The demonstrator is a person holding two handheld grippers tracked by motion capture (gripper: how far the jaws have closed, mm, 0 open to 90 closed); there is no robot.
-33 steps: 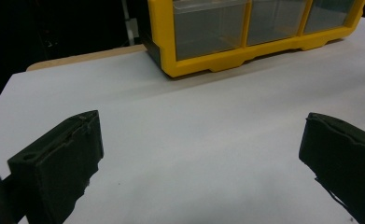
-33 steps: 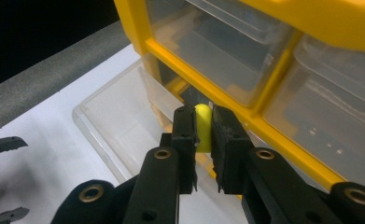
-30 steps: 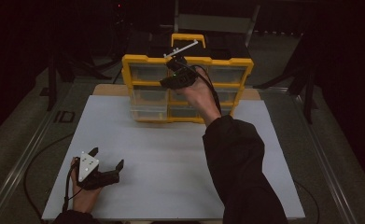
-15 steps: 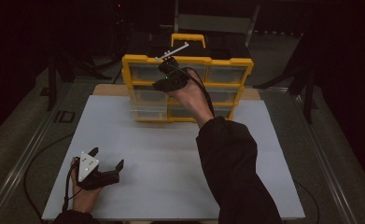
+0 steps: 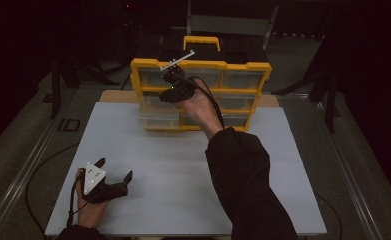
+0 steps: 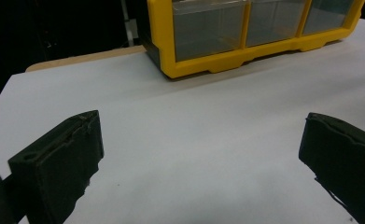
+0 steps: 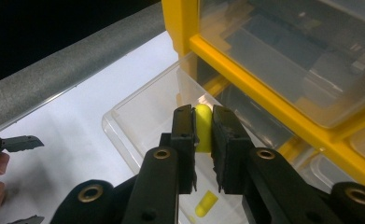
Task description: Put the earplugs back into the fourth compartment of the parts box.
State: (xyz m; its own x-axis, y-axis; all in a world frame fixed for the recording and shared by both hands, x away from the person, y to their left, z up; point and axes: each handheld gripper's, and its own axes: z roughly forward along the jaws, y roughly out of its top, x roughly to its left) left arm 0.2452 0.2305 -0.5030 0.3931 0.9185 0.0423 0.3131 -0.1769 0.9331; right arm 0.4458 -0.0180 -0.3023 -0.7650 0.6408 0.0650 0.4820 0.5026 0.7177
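So the right gripper [image 7: 203, 128] is clamped on a small yellow plastic plug [image 7: 203, 126], held just above the pulled-out clear plastic drawer [image 7: 138, 116] of the yellow organizer cabinet [image 5: 200, 67]. 1 more yellow piece [image 7: 206, 204] lies inside. The left gripper [image 5: 114, 180] rests wide open on the white table [image 5: 183, 165].

Yellow, clear and black against a white table

Your right gripper [image 7: 203, 128] has black jaws with brass-coloured rings, and between them sits a pale yellow capsule [image 7: 203, 122]; a second yellow capsule [image 7: 206, 204] lies in the clear drawer [image 7: 138, 116] below. The organiser [image 5: 201, 92] has a bright yellow frame, see-through drawers and a black top. Your left gripper [image 5: 114, 181] is black with a pale grey plate, on a white table [image 5: 183, 165].
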